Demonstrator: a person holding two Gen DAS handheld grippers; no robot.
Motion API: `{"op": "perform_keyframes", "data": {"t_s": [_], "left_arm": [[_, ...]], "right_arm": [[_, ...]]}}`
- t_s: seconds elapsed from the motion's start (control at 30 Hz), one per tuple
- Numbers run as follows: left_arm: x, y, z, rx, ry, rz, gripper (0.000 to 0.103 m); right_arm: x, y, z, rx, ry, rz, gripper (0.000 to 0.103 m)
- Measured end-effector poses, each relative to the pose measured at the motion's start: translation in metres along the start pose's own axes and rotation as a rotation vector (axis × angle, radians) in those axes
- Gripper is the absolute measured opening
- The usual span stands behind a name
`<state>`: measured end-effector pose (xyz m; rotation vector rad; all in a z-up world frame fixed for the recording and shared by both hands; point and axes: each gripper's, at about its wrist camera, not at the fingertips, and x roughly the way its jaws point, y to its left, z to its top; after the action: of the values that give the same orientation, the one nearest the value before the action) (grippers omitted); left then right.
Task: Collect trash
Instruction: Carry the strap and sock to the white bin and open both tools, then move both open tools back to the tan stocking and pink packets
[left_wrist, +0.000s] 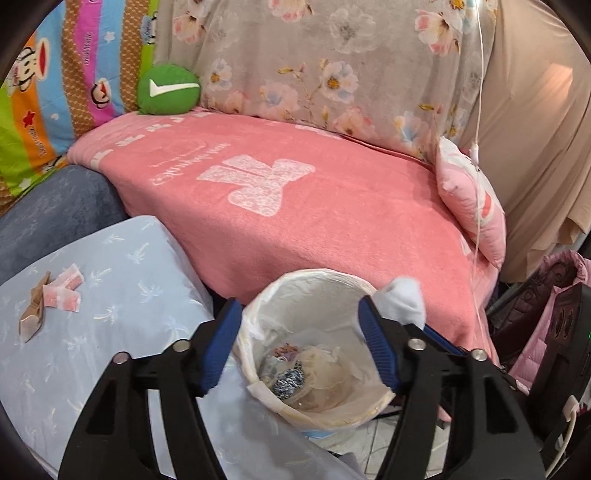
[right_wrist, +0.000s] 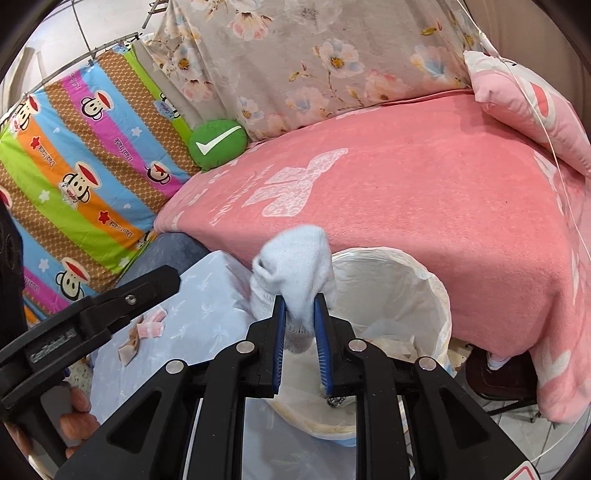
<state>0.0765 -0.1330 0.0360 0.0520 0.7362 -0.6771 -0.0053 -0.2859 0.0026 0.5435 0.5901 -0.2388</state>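
Your right gripper (right_wrist: 301, 325) has its blue-padded fingers (right_wrist: 322, 343) clenched on a pale blue-white sock (right_wrist: 295, 269), which bunches up above the fingertips toward 12 o'clock, its cuff opening facing 9 o'clock and its greyer end pinched down between the pads. The sock hangs at the near-left rim of the trash bin (right_wrist: 439, 295), a round bin lined with a white bag that sits just past your fingers at 2 o'clock, against the edge of the pink blanket (right_wrist: 424, 206). Your left gripper (left_wrist: 301, 339) is spread wide with nothing between its fingers (left_wrist: 221, 332), and the bin's mouth (left_wrist: 314, 280) lies directly between and beyond them; inside you can see crumpled clear plastic and a dark patterned scrap at the bottom. In the left wrist view the sock (left_wrist: 402, 301) shows as a white lump just outside the right-hand finger at 1 o'clock, at the bin's rim. Over at 9 o'clock, on the light blue pillow (left_wrist: 122, 288), lie small pink-and-white wrappers (left_wrist: 64, 290) beside a brown paper scrap (left_wrist: 33, 314), well apart from both grippers. The left gripper's body (right_wrist: 74, 336) carries raised lettering that seems to read "GenRobot.AI". The striped monkey-print cover (right_wrist: 85, 173) repeats the words "Paul Frank", and a green round cushion (right_wrist: 218, 144) bears a white check mark. The white writing woven into the blanket is too soft to read.
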Motion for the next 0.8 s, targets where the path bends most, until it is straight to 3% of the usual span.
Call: {"op": "perform_keyframes", "data": {"t_s": [0.8], "left_arm": [[-0.015, 0.035, -0.014, -0.043, -0.011, 0.072, 0.064]], "right_arm": [[0.006, 0.041, -0.009, -0.078, 0.031, 0.037, 0.030]]}}
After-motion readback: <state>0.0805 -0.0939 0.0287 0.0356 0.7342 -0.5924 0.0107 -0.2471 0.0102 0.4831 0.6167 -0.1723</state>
